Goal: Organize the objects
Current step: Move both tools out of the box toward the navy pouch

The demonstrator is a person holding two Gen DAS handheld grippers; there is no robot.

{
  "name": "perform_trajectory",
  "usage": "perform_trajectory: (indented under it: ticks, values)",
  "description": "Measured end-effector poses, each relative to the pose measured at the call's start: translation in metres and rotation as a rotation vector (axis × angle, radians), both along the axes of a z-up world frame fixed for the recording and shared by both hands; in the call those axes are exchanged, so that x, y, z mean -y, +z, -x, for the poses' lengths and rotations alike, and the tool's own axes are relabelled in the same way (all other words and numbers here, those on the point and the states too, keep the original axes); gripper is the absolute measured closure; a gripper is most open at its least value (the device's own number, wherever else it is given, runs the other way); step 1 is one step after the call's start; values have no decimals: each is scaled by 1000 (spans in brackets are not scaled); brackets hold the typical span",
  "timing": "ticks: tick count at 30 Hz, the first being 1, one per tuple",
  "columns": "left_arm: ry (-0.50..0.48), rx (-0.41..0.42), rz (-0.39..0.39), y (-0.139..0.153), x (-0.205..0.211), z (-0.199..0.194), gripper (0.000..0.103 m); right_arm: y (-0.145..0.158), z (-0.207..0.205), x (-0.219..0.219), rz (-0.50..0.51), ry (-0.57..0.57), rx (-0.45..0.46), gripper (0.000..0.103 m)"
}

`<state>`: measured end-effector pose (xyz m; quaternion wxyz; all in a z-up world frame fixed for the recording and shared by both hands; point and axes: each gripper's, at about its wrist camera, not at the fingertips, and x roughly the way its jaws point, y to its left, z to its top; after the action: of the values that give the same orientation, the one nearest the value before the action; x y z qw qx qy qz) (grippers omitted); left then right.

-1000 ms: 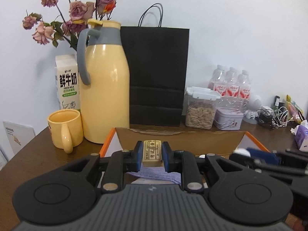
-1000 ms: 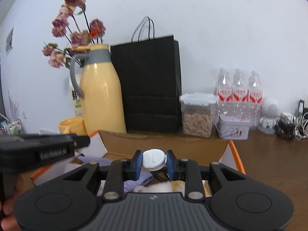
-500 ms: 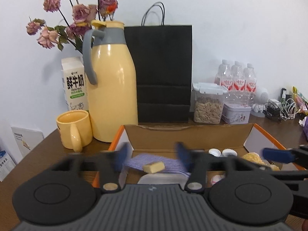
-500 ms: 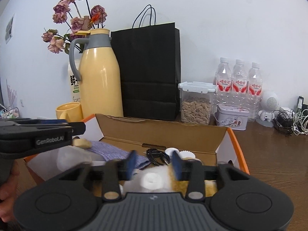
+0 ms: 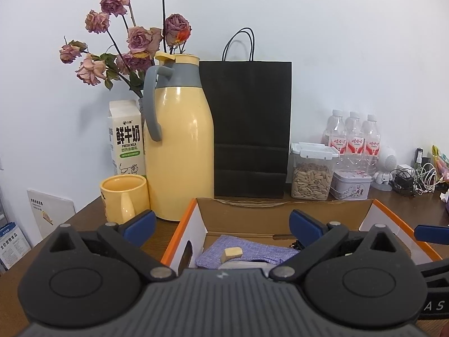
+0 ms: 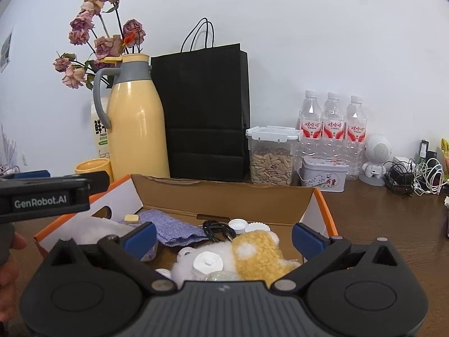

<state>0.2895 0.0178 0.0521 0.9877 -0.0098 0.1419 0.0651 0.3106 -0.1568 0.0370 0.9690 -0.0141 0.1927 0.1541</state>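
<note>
An open cardboard box (image 5: 283,210) with orange edges sits in front of me on the wooden table. My left gripper (image 5: 223,226) is open and empty above its left end. A small yellow candy block (image 5: 231,253) lies on a purple knitted cloth (image 5: 252,252) in the box. My right gripper (image 6: 223,237) is open and empty above the box (image 6: 224,193). Below it a white cap (image 6: 208,262) rests on a white and yellow plush toy (image 6: 252,255). The candy (image 6: 132,219), the cloth (image 6: 174,229), a black cable (image 6: 217,229) and bottle caps (image 6: 238,224) also lie inside.
Behind the box stand a yellow thermos (image 5: 179,154), a yellow mug (image 5: 125,198), a milk carton (image 5: 127,143), dried roses (image 5: 132,39), a black paper bag (image 5: 251,129), a seed jar (image 5: 311,175), a tin (image 5: 350,184) and water bottles (image 5: 353,137). Cables (image 6: 412,177) lie at the right.
Both grippers opened and pulled back. The left one let the candy block drop onto the purple cloth; the right one let the white cap drop onto the plush toy.
</note>
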Motion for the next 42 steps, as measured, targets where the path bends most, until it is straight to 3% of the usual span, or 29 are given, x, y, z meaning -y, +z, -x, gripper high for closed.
perform_trajectory:
  ticks: [18,33,42]
  values:
    - [-48,52,-12,22,-4,66,0,26,58,5,43,38,48,0]
    - [37,-84,-23,2,-44,122,0,-1,109,11,76,93,-83,0]
    - [60,-148,11,-12,-65,148,0,-8,130,-15,72,176,-134,0]
